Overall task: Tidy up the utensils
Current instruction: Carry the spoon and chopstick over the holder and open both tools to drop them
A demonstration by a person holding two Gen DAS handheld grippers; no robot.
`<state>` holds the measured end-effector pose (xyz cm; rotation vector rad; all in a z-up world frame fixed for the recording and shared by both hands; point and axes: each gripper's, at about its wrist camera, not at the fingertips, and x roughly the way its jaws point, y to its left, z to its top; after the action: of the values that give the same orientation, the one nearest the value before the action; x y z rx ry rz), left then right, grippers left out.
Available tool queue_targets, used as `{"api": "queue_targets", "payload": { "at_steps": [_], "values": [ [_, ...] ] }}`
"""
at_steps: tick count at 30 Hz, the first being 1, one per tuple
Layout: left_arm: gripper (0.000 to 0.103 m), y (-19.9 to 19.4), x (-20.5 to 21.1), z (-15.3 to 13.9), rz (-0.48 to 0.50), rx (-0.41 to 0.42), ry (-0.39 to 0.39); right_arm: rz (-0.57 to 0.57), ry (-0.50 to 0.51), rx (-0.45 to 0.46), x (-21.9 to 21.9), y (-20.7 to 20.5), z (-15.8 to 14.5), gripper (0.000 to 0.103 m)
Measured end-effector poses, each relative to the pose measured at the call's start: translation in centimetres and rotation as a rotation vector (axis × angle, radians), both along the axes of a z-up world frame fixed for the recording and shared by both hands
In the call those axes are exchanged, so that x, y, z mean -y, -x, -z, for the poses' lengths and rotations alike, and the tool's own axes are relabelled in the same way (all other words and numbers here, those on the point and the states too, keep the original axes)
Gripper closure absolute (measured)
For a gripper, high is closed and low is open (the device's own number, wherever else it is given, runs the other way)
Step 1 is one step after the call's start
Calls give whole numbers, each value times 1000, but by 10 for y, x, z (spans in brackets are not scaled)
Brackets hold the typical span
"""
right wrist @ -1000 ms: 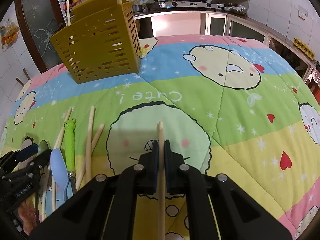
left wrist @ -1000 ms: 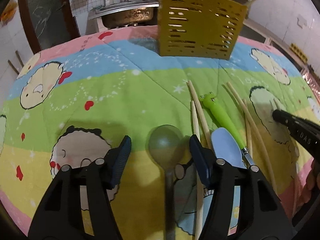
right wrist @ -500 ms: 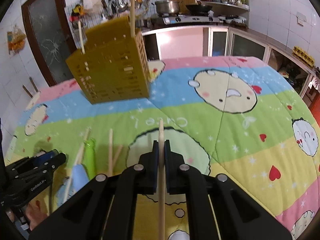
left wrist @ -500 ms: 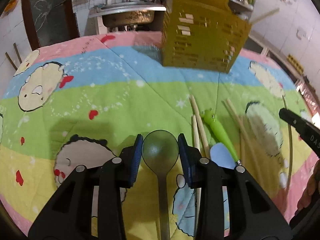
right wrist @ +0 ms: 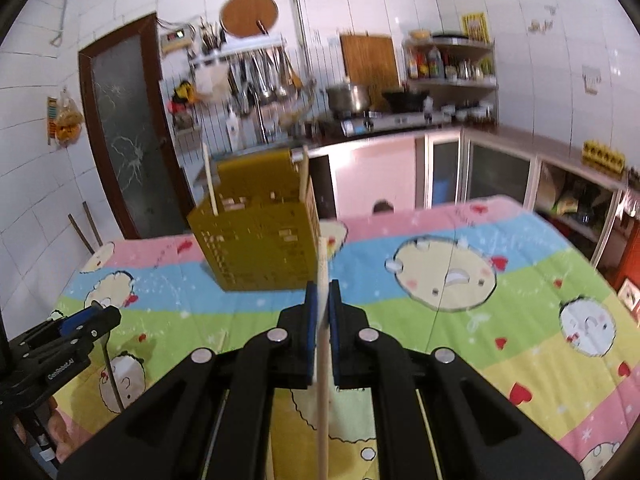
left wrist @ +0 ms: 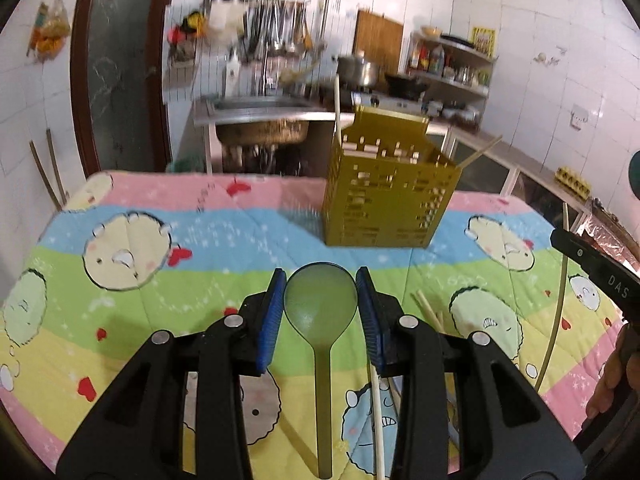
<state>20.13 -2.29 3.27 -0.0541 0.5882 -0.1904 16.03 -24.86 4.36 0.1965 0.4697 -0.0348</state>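
Note:
My left gripper (left wrist: 321,300) is shut on a translucent green spoon (left wrist: 320,304), bowl between the blue pads, lifted above the cartoon-print cloth. My right gripper (right wrist: 322,304) is shut on a pale wooden chopstick (right wrist: 322,344), also lifted. The yellow perforated utensil holder (left wrist: 390,196) stands ahead at the far middle of the table, with a chopstick (left wrist: 337,108) upright in it. It also shows in the right wrist view (right wrist: 256,240), ahead and left. A few chopsticks (left wrist: 428,312) lie on the cloth right of my left gripper.
The table is covered by a colourful quilted cloth (left wrist: 140,248). The right gripper shows at the right edge of the left wrist view (left wrist: 592,272); the left one shows at the lower left of the right wrist view (right wrist: 68,344). A kitchen sink (left wrist: 260,120) and counters lie behind.
Both grippers have risen from the cloth and tilted up, carrying the spoon and the chopstick. The left gripper closed on the spoon's bowl. The holder now looks farther off and lower in view.

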Motion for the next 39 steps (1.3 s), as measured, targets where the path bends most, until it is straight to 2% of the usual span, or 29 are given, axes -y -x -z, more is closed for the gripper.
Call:
{"api": "queue_targets", "payload": {
  "at_steps": [9,17,20,26,31,34,39],
  "values": [
    [68,9,-6,-10,-2,69,20,2,18,132,-2,20,-16,97],
    [68,1,-5,-43,7,151,55,-9,8,244,-1,13,-53,97],
    [68,-7,1,-64,15,193,66,-4,-1,282,0,-2,-70,97],
    [68,-34,19,-123,16,329,76,22,-5,386,-2,-37,-113,97],
    [68,-74,32,-160,-4,409,118,81,-49,478,3,-79,-145,97],
    [68,-97,42,-165,0,454,139,123,-57,529,2,-103,-149,97],
    [68,-144,52,-140,-15,459,167,147,-22,576,-8,-142,-136,97]
  ]
}}
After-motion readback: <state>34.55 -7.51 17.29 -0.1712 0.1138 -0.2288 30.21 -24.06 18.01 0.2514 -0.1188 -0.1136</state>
